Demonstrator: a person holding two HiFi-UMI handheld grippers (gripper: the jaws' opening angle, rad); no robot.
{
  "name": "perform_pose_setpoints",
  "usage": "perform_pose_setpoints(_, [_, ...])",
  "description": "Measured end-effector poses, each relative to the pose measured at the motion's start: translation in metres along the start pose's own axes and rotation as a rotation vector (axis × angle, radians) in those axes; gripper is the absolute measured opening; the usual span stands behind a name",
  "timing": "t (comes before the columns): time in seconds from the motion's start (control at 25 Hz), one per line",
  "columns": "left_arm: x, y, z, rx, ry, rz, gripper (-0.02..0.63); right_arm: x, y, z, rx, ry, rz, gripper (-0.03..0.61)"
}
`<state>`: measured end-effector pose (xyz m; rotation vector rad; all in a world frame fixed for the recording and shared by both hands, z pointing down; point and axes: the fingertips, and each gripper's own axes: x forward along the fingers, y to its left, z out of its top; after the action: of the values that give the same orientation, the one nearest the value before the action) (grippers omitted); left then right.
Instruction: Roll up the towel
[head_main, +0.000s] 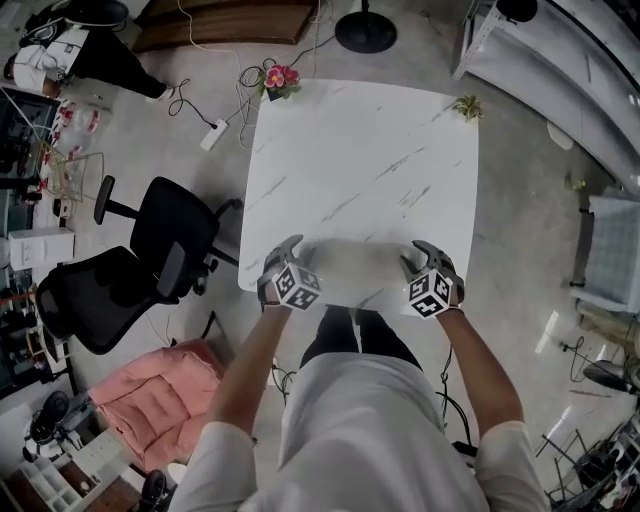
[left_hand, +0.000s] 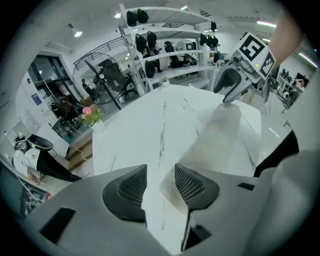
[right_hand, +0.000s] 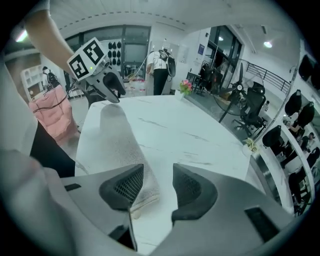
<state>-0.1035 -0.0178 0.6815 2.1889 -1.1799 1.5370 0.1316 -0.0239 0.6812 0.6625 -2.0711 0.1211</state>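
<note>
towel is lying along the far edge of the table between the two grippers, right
Not quite. The towel lies along the near edge of the table, the side where the person stands, not the far edge. It does stretch between the left gripper and the right gripper. The head view shows this.

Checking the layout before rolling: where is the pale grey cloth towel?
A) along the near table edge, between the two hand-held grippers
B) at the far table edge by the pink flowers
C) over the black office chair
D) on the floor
A: the pale grey cloth towel lies along the white marble table's near edge, spanning from the left hand-held gripper to the right hand-held gripper.
</note>
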Motion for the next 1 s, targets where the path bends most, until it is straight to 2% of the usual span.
perform_pose_setpoints(0.16, [-0.038,-0.009,0.010,-0.065,-0.063,0.010,0.185,-0.037,0.001,0.020,0.034,-0.087,-0.029,0.178])
perform_pose_setpoints(0.28, [-0.069,-0.018,0.020,-0.116,-0.136,0.018,0.153,-0.068,0.004,0.036,0.061,-0.150,-0.057,0.155])
perform_pose_setpoints(0.56, [-0.149,-0.041,0.048,-0.229,-0.363,-0.034,0.098,-0.135,0.015,0.064,0.174,-0.267,-0.139,0.088])
perform_pose_setpoints(0.84, [-0.217,-0.050,0.035,-0.270,-0.491,-0.023,0.058,-0.189,0.060,0.081,0.178,-0.324,-0.227,0.060])
perform_pose_setpoints(1.0, [-0.247,-0.057,0.016,-0.281,-0.524,-0.023,0.037,-0.224,0.090,0.090,0.200,-0.359,-0.270,0.043])
